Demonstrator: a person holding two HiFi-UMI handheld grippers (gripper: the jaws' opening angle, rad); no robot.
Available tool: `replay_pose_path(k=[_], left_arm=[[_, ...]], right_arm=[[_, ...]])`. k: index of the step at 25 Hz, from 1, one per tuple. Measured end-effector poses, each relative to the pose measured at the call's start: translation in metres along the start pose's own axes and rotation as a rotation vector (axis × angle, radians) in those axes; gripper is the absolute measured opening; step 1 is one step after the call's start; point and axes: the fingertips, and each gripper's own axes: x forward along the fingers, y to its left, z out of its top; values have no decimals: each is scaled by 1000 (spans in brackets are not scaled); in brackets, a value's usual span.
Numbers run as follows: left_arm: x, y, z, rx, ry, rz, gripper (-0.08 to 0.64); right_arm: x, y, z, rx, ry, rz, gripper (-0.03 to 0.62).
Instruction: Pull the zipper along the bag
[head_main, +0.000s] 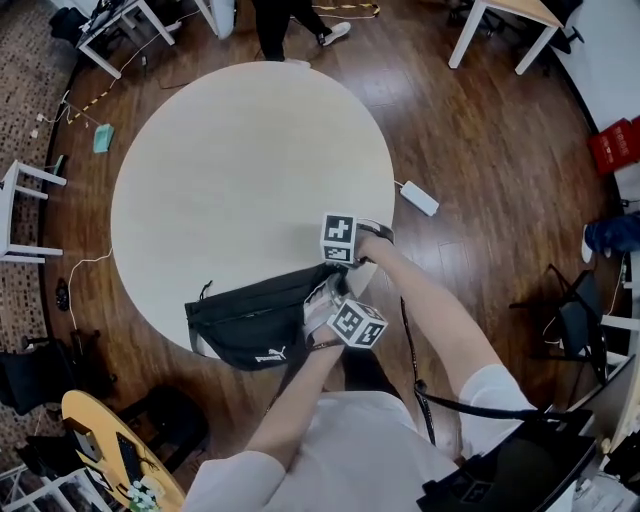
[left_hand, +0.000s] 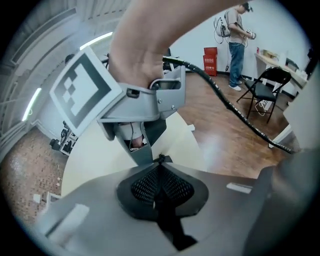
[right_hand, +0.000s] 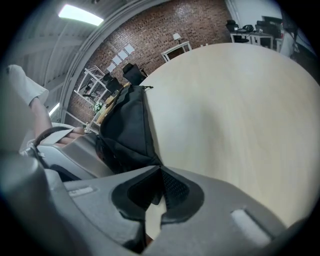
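Note:
A black waist bag (head_main: 250, 320) lies at the near edge of the round beige table (head_main: 230, 160). My two grippers meet at its right end. The right gripper (head_main: 345, 272) is shut on the bag's end; in the right gripper view the black fabric (right_hand: 125, 130) narrows into its closed pads (right_hand: 172, 192). Just beside it, the left gripper (head_main: 328, 300) is shut, with a small black zipper pull (left_hand: 160, 160) poking out between its tips. In the left gripper view the right gripper (left_hand: 142, 150) points down right in front of those tips, and the bag is mostly hidden.
A white power adapter (head_main: 420, 197) lies on the wooden floor right of the table. A white chair (head_main: 20, 210) stands at the left, a folding chair (head_main: 580, 320) at the right and a red crate (head_main: 615, 145) at the far right. A person (head_main: 285, 25) stands beyond the table.

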Motion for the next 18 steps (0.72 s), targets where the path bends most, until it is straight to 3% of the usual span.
replay_pose_path(k=[4,7,14,18], left_arm=[[-29,-6,4,-35,-81,-42,23],[-55,0,-2,-132,-146,-106,23],[-102,43,-63,-386,-218,-208,21],[-134,77,-107,-497,-265,-200,21]], right_arm=[[0,-1,-3,10,4,-10,-11],[1,-2,-4,18,-3,-35,-11],[3,-2,-7,22,16,-115,-11],[2,-5,-10,54,22,-139,-11]])
